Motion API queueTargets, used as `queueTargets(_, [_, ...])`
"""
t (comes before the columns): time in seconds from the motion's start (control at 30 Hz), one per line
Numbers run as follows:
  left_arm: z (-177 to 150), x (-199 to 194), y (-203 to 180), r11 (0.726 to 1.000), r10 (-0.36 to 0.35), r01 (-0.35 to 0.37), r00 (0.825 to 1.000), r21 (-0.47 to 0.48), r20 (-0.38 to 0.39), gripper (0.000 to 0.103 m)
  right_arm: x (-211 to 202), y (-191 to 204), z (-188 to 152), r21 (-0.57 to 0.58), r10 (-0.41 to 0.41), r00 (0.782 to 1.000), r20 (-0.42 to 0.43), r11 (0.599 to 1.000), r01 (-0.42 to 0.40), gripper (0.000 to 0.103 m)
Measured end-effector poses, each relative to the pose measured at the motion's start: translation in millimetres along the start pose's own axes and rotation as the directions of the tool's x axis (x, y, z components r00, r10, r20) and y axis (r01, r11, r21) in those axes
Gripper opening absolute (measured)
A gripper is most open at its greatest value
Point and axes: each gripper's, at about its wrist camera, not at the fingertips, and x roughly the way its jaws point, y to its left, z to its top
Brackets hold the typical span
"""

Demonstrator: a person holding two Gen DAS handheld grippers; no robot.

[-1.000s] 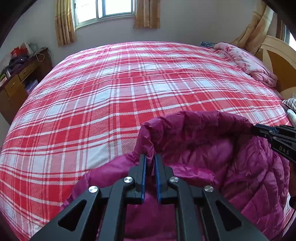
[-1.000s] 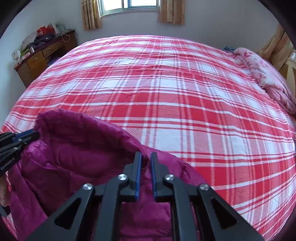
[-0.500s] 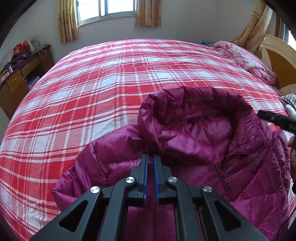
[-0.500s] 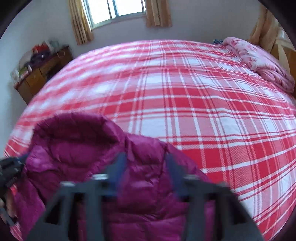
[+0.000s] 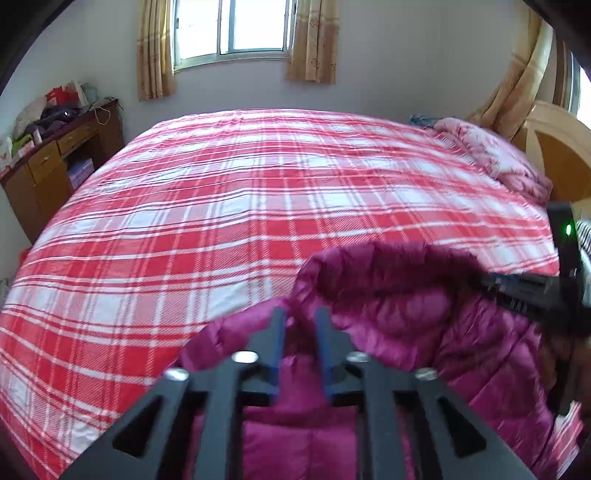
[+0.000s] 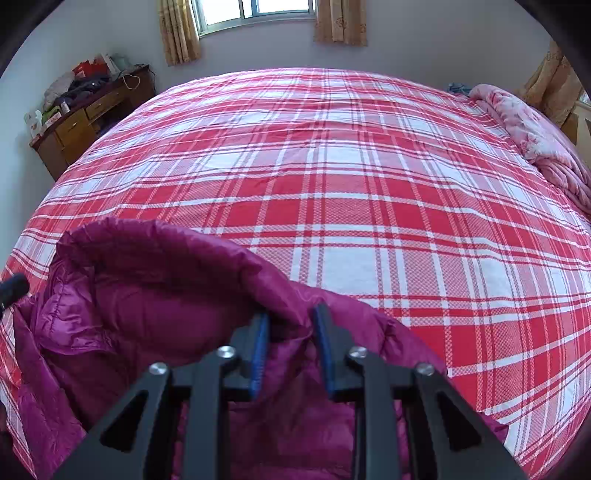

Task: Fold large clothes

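Left claw point(image 5: 299, 325) and right claw point(image 6: 290, 325), both narrowly parted, are straddling the jacket point(image 6: 155, 295) collar edge; bare bed point(image 6: 332, 184) is lying beyond.

Home bedroom. Large bed point(image 6: 332, 177) under red-and-white plaid cover fills room. Pink floral quilt point(image 6: 535, 140) bunched along far right edge; pale wooden headboard point(image 5: 557, 155) beside it. Window point(image 5: 236, 26) with tan curtains point(image 5: 155, 48) in back wall. Brown wooden dresser point(image 6: 85, 122) with drawers at left wall, top cluttered with clothes, bags, small household items.
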Motion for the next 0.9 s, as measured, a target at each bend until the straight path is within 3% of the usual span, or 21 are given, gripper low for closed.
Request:
queueTargets(0.03, [5, 6, -3, 1.0, 0.008, -0.008, 1.0, -0.009, 0.001, 0.072, -1, 0, -2, -0.001, -0.002, 1.0, 0.005, 1.0, 0.002, 0.021])
queueTargets(0.07, [8, 10, -7, 1.0, 0.02, -0.019, 1.0, -0.016, 0.014, 0.084, -3, 2, -4, -0.006, -0.006, 1.0, 0.011, 1.0, 0.006, 0.018])
queueTargets(0.13, [11, 24, -18, 0.998, 0.069, -0.069, 0.997, 0.012, 0.032, 0.084, -7, 6, -8, -0.032, -0.026, 0.999, 0.025, 0.999, 0.027, 0.016])
queueTargets(0.23, [6, 45, -21, 0.996, 0.088, -0.088, 0.996, 0.013, -0.018, 0.083, -14, 9, -12, -0.076, -0.052, 0.998, 0.046, 0.996, 0.056, 0.012])
queueTargets(0.3, [-3, 52, -20, 0.994, 0.106, -0.105, 0.994, 0.024, -0.037, 0.056, -19, 8, -16, -0.095, -0.06, 0.997, 0.057, 0.993, 0.065, 0.01])
queueTargets(0.33, [-9, 56, -17, 0.997, 0.076, -0.074, 0.994, 0.032, -0.075, 0.028, -20, 7, -19, -0.102, -0.062, 0.996, 0.059, 0.992, 0.068, 0.01])
queueTargets(0.37, [-14, 59, -15, 0.997, 0.072, -0.069, 0.992, 0.028, -0.102, 0.018, -19, 6, -21, -0.106, -0.064, 0.996, 0.058, 0.992, 0.07, 0.01])
queueTargets(0.57, [-43, 46, -8, 0.997, 0.063, -0.057, 0.992, 0.055, -0.111, 0.015, -6, -9, -39, -0.086, -0.061, 0.998, 0.032, 0.994, 0.064, 0.01])
queueTargets(0.73, [-40, 20, -13, 0.998, 0.042, -0.039, 0.998, 0.045, -0.048, 0.015, -1, -7, -50, -0.087, -0.072, 0.995, 0.063, 0.993, 0.078, 0.01])
queueTargets(0.8, [-32, -1, -15, 1.0, 0.004, -0.004, 1.0, 0.02, 0.006, 0.019, 0, -7, -53, -0.087, -0.076, 0.995, 0.072, 0.993, 0.082, 0.01])
queueTargets(0.83, [-28, -8, -16, 1.0, 0.002, -0.002, 1.0, 0.012, 0.029, 0.029, 1, -7, -54, -0.09, -0.077, 0.994, 0.079, 0.992, 0.084, 0.01])
queueTargets(0.87, [-22, -16, -17, 1.0, 0.009, -0.009, 0.998, -0.004, 0.064, 0.051, 1, -7, -54, -0.089, -0.076, 0.994, 0.081, 0.993, 0.084, 0.01])
queueTargets(0.9, [-16, -21, -17, 1.0, 0.018, -0.015, 0.996, -0.024, 0.091, 0.066, 1, -7, -54, -0.088, -0.075, 0.994, 0.083, 0.993, 0.083, 0.01])
